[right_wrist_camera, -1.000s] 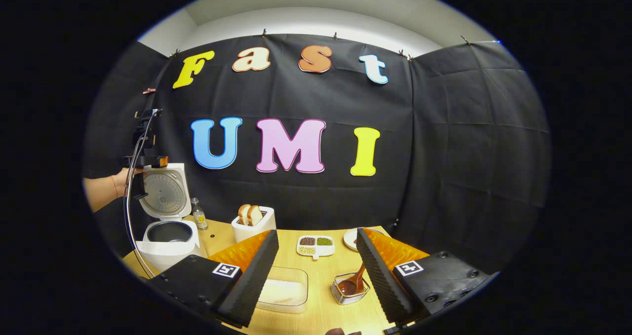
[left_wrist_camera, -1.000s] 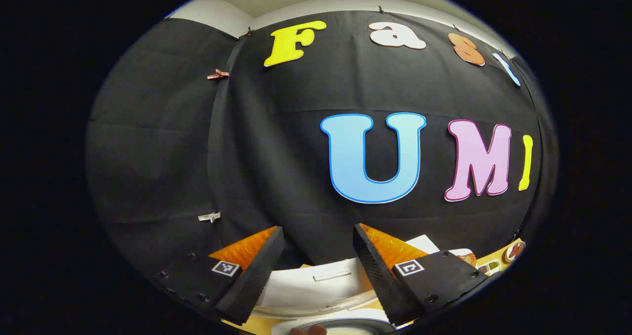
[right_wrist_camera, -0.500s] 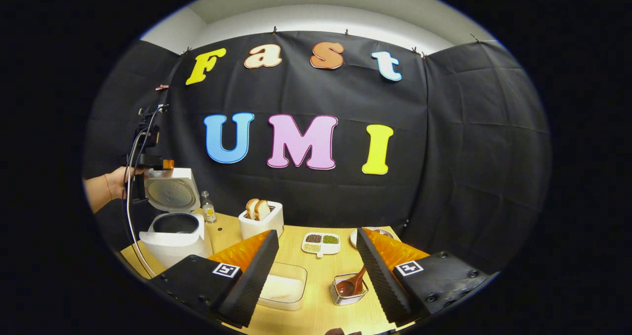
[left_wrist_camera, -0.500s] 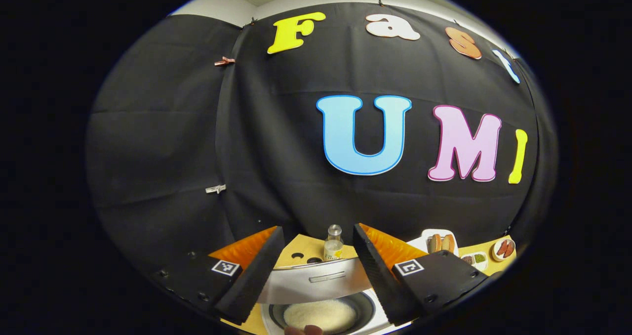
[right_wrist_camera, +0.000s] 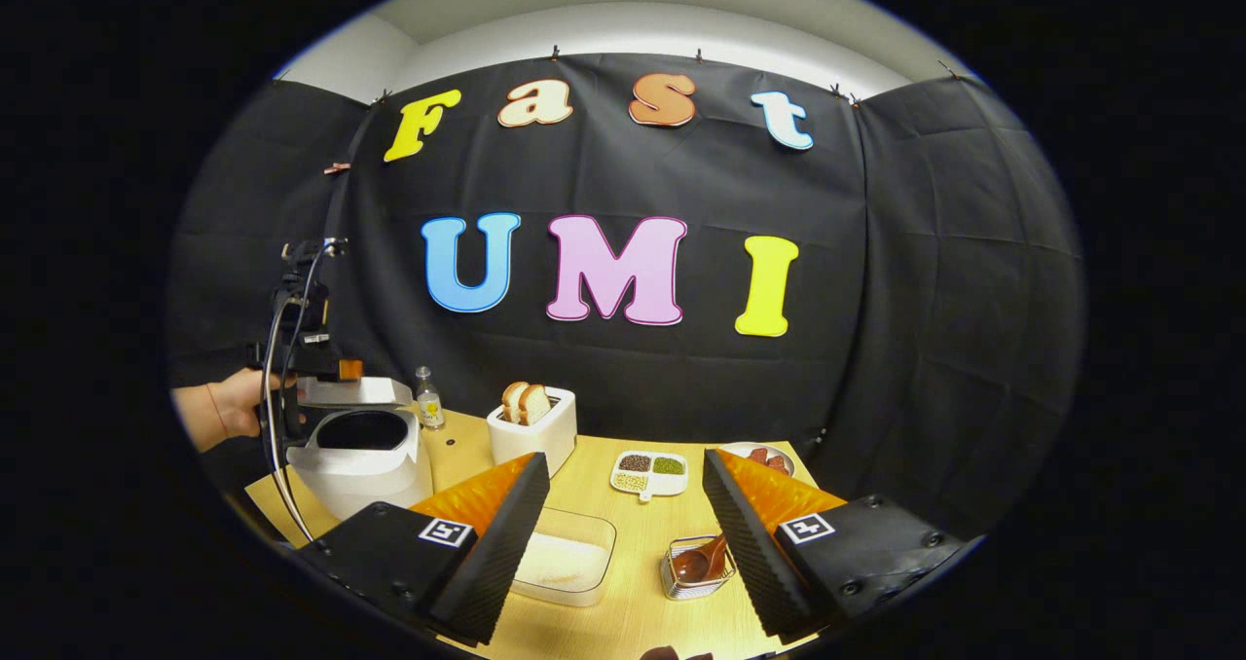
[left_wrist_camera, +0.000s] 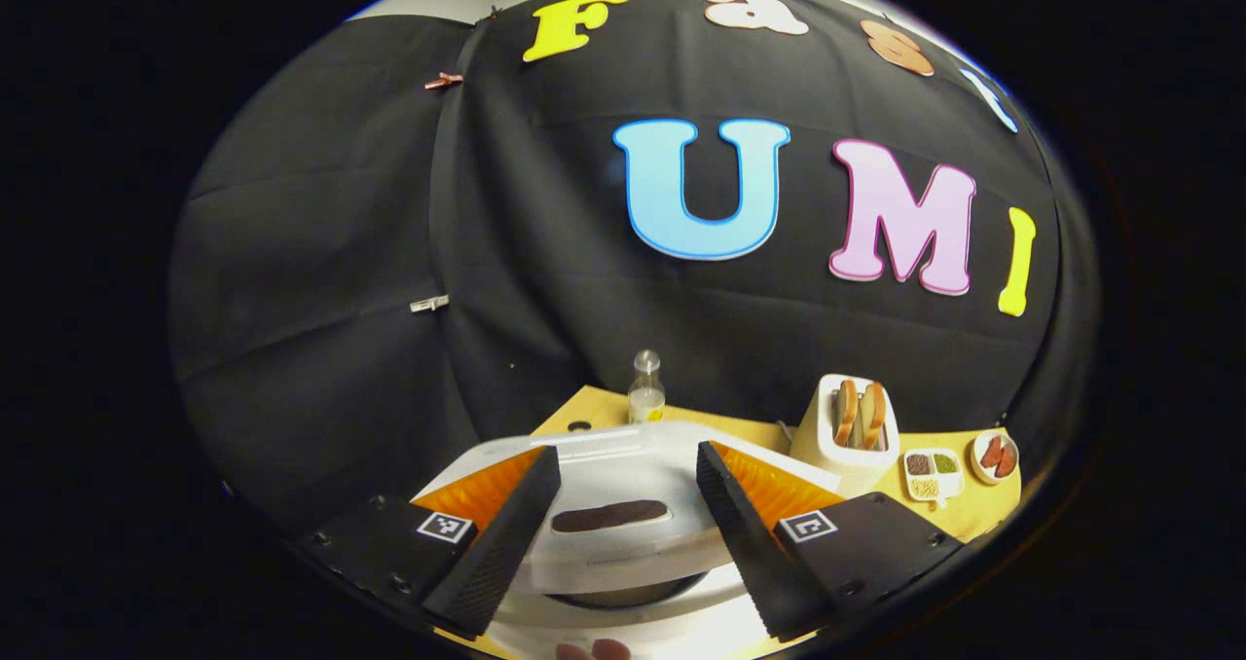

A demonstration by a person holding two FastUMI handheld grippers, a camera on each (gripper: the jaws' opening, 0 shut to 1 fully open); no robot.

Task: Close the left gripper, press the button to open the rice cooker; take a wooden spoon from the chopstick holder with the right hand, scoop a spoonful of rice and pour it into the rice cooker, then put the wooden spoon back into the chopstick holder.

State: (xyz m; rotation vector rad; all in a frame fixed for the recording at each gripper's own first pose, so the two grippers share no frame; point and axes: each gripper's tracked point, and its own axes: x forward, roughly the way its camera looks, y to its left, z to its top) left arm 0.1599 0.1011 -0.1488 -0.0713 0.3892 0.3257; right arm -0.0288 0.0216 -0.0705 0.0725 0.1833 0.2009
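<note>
The white rice cooker (right_wrist_camera: pixel 360 470) stands at the table's left end. Its lid (right_wrist_camera: pixel 355 390) lies almost flat, with a dark gap left over the pot. My left gripper (right_wrist_camera: pixel 311 363), held by a hand (right_wrist_camera: pixel 219 412), rests on the lid's back. In the left gripper view the lid (left_wrist_camera: pixel 623 490) shows between and under my open left gripper (left_wrist_camera: pixel 628 456). The wooden spoon (right_wrist_camera: pixel 703 561) lies bowl-down in the wire chopstick holder (right_wrist_camera: pixel 681 582). A clear box of rice (right_wrist_camera: pixel 569 558) sits beside it. My right gripper (right_wrist_camera: pixel 628 460) hovers open above both, holding nothing.
A white toaster (right_wrist_camera: pixel 532 426) with bread slices stands mid-table, and a small bottle (right_wrist_camera: pixel 425 412) sits behind the cooker. A three-part dish of beans (right_wrist_camera: pixel 650 473) and a plate (right_wrist_camera: pixel 764 458) lie farther right. The toaster (left_wrist_camera: pixel 852 426) and bottle (left_wrist_camera: pixel 644 397) also appear beyond the lid.
The cooker's lid has swung from upright down to almost flat, and my left gripper came down with it. My right gripper has barely shifted and stays open.
</note>
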